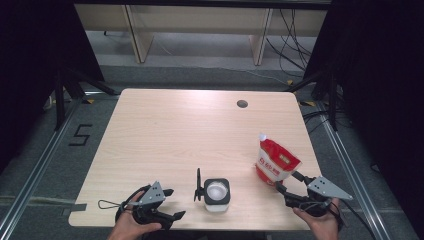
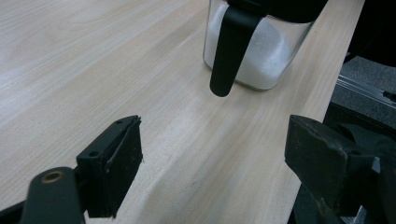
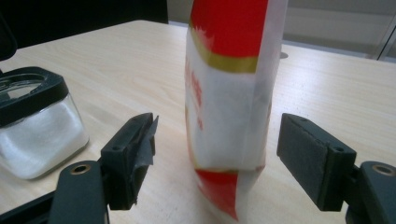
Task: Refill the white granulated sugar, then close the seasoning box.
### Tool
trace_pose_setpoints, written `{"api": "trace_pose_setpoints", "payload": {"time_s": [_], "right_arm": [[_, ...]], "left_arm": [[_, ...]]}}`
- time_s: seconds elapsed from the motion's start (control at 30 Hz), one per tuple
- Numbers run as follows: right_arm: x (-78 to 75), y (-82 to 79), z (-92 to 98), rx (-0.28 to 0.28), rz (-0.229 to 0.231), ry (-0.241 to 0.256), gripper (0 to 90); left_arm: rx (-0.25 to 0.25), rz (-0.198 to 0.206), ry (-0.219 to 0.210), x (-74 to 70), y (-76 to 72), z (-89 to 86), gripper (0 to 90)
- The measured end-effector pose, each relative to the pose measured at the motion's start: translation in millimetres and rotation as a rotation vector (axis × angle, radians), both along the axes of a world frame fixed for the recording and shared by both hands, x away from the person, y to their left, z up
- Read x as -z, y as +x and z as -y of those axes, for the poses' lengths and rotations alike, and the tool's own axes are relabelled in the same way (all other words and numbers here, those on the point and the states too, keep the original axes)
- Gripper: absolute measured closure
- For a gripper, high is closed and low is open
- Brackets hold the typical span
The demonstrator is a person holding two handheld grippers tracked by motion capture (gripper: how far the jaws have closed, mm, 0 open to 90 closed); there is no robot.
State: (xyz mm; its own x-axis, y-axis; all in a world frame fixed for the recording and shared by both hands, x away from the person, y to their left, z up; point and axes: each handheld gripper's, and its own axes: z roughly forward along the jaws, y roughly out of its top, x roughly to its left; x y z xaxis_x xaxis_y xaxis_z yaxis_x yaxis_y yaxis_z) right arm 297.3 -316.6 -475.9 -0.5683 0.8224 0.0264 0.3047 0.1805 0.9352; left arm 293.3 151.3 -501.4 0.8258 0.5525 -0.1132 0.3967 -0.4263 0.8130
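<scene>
Red-and-white pouch upright on the light wood table, near the right edge, spout corner up top. Right gripper just in front of it, held by a hand at the near edge; jaws spread wide, one on each side of the pouch base, not touching it. Same in the right gripper view: pouch standing between the two black jaws, gaps visible both sides, gold band under the red top, red strip at the bottom.

Glass jar with black square rim sits near the front edge, centre, part-filled with white grains; black lid flap standing open on its left side. Jar also at the left of the right gripper view, well apart from the pouch.

Left gripper low at the front left, held by a hand, jaws spread, nothing between them. In the left gripper view, bare wood between the jaws, jar ahead, black flap hanging down in front of the glass.

Round dark grommet hole at the far side of the table.
</scene>
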Motion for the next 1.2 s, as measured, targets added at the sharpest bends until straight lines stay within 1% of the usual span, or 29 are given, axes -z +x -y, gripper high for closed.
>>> {"api": "trace_pose_setpoints", "payload": {"time_s": [0.03, 0.07, 0.1, 0.13, 0.17, 0.2, 0.23, 0.3, 0.33, 0.37, 0.4, 0.47, 0.5, 0.53, 0.57, 0.6, 0.73, 0.77, 0.8, 0.83, 0.87, 0.9, 0.93, 0.97, 1.0, 1.03, 1.1, 1.13, 1.2], "right_arm": [[0.6, -1.1, -0.5, 0.005, 0.004, 0.013, 28.6], [0.2, -1.5, 1.1, 0.013, 0.025, -0.015, 28.3], [0.2, -3.5, 0.8, 0.014, -0.001, 0.007, 28.3], [0.0, -4.5, 1.1, 0.019, 0.002, 0.015, 27.9], [-0.7, -7.9, 2.2, 0.041, -0.018, 0.012, 27.4], [-0.6, -9.1, 2.6, 0.047, -0.023, 0.012, 27.2], [-0.9, -10.9, 3.0, 0.049, -0.031, 0.016, 26.9], [-0.5, -13.2, 4.2, 0.047, -0.02, -0.015, 26.0], [-0.7, -14.8, 4.4, 0.043, -0.025, -0.017, 25.6], [-1.4, -19.4, 2.6, 0.066, -0.059, 0.003, 25.3], [-0.4, -17.9, 4.6, 0.042, -0.027, -0.028, 25.3], [-1.3, -24.6, 1.7, 0.063, -0.074, -0.013, 24.7], [-0.7, -23.7, 2.9, 0.038, -0.052, -0.047, 24.7], [-0.8, -28.4, 1.0, 0.057, -0.091, -0.036, 24.6], [-0.3, -29.8, 0.5, 0.056, -0.091, -0.033, 24.0], [-0.2, -32.0, 0.0, 0.059, -0.104, -0.03, 23.4], [0.5, -33.0, 2.8, 0.036, -0.058, -0.075, 22.4], [0.8, -34.7, 1.0, 0.031, -0.087, -0.048, 22.3], [0.6, -36.1, 0.8, 0.043, -0.093, -0.059, 22.1], [0.9, -36.2, 0.8, 0.035, -0.087, -0.07, 21.9], [0.9, -37.0, -0.4, 0.029, -0.091, -0.071, 21.9], [0.7, -38.1, -1.1, 0.034, -0.095, -0.083, 21.8], [0.8, -38.9, -1.7, 0.035, -0.097, -0.102, 21.7], [1.2, -39.2, -2.4, 0.036, -0.092, -0.108, 21.7], [1.7, -39.8, -3.8, 0.034, -0.094, -0.107, 21.7], [1.9, -39.0, -4.2, 0.014, -0.098, -0.104, 21.7], [1.7, -39.7, -4.5, 0.021, -0.094, -0.12, 21.8], [2.0, -41.0, -5.9, 0.03, -0.111, -0.109, 21.8], [2.1, -40.4, -5.6, 0.018, -0.108, -0.116, 21.8]], "left_arm": [[-0.003, 0.005, 0.005, 0.0, 0.5, -0.2, 18.5], [0.002, 0.01, 0.016, -0.4, 1.3, -0.8, 18.5], [0.001, 0.009, 0.014, -0.5, 1.2, -0.8, 18.5], [-0.004, 0.004, -0.001, -0.4, 0.9, -0.3, 18.5], [0.0, -0.004, 0.002, -1.5, 0.4, -0.5, 18.5], [-0.001, 0.012, -0.004, -1.7, 0.3, 0.0, 18.5], [0.006, 0.008, 0.014, -3.4, 0.7, -1.0, 18.5], [0.009, 0.019, -0.018, -5.3, 0.9, -0.2, 18.5], [0.001, 0.013, -0.011, -7.5, 0.4, -0.5, 18.5], [0.002, 0.021, -0.008, -8.8, 0.6, -1.1, 18.5], [-0.004, 0.016, -0.022, -9.8, 0.0, -0.2, 18.5], [0.011, 0.037, -0.009, -13.8, 0.1, -0.2, 18.3], [-0.001, 0.034, -0.018, -15.3, -0.8, 1.0, 18.3], [0.003, 0.037, -0.028, -16.6, -0.2, 2.0, 18.3], [0.01, 0.049, -0.021, -18.3, 0.9, 2.0, 18.2], [-0.002, 0.033, -0.026, -20.1, -0.2, 3.5, 18.2], [0.019, 0.047, -0.03, -23.0, 0.6, 6.5, 18.1], [0.017, 0.033, -0.023, -24.5, -0.1, 7.1, 18.1], [0.029, 0.053, -0.009, -25.2, 1.2, 7.0, 18.1], [0.025, 0.047, -0.03, -25.6, 0.6, 8.9, 18.1], [0.017, 0.046, -0.02, -27.2, 0.3, 9.3, 18.0], [0.011, 0.046, -0.04, -27.2, 0.5, 10.8, 17.7], [0.016, 0.035, -0.038, -28.9, 1.1, 10.9, 17.6], [0.02, 0.051, -0.032, -30.6, 2.2, 11.0, 17.6], [0.012, 0.053, -0.043, -31.6, 2.4, 12.2, 17.6], [0.011, 0.047, -0.036, -33.5, 2.8, 12.3, 17.4], [0.031, 0.069, -0.039, -36.4, 5.9, 13.3, 17.4], [0.029, 0.071, -0.039, -38.1, 6.7, 14.1, 17.4], [0.013, 0.063, -0.048, -39.8, 6.6, 16.1, 17.6]]}}
